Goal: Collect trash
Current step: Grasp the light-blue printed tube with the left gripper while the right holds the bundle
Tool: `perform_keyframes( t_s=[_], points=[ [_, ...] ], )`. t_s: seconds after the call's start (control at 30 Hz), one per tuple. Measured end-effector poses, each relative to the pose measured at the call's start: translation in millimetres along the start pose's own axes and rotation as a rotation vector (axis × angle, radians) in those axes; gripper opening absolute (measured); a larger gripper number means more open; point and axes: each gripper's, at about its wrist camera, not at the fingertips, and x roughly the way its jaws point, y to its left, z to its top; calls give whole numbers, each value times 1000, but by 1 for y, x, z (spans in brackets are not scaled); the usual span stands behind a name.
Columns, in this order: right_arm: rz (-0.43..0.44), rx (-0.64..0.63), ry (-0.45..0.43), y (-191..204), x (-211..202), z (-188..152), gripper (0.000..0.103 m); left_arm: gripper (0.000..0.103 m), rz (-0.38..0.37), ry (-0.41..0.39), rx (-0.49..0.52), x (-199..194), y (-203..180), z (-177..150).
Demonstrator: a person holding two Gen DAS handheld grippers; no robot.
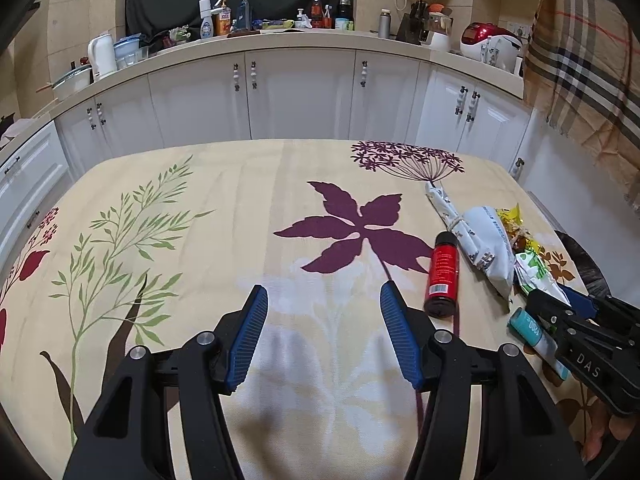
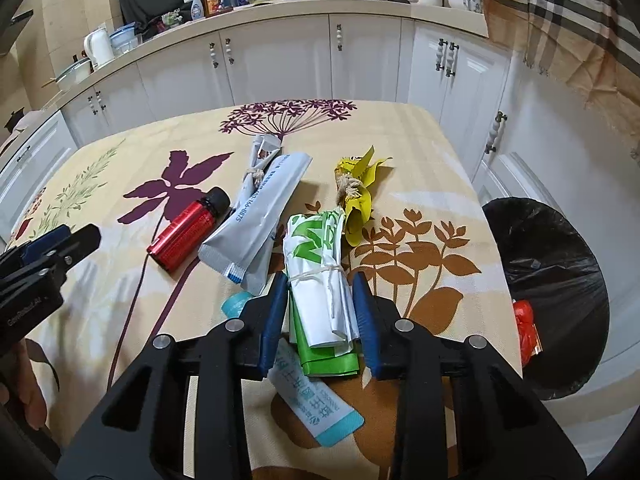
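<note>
On the floral tablecloth (image 2: 400,144), at its right edge, lies the trash you are collecting; the bin with the black liner (image 2: 560,280) stands just past that edge and already holds a red scrap (image 2: 527,320). Your right gripper (image 2: 322,312) straddles the green-and-white bundle (image 2: 320,264), its blue pads at either side; whether they already press it, you cannot tell. The bundle overlaps a teal-ended tube (image 2: 316,416) and the grey pouch (image 2: 260,216), so a lift may drag either one off the table. The string holds only the bundle's middle: its loose folded ends may slip free on the way to the bin. A red bottle (image 2: 188,228) lies on its side and may roll if nudged. Your left gripper (image 1: 324,320) hangs spread and empty above bare cloth.
</note>
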Motion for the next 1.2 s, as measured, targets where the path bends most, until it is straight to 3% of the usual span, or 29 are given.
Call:
perform_keyframes(
  t_s=[0.2, 0.67, 1.0, 1.2],
  points=[
    [-18, 18, -51, -12, -23, -3, 32, 58, -27, -1, 23, -5, -18, -1],
    [-116, 129, -97, -83, -54, -36, 32, 58, -114, 32, 142, -9, -104, -17],
    [-138, 193, -126, -122, -67, -52, 32, 60, -85, 93, 212, 13, -152, -26],
    [-127, 200, -129, -125, -67, -53, 32, 61, -81, 114, 236, 18, -151, -29]
  ],
)
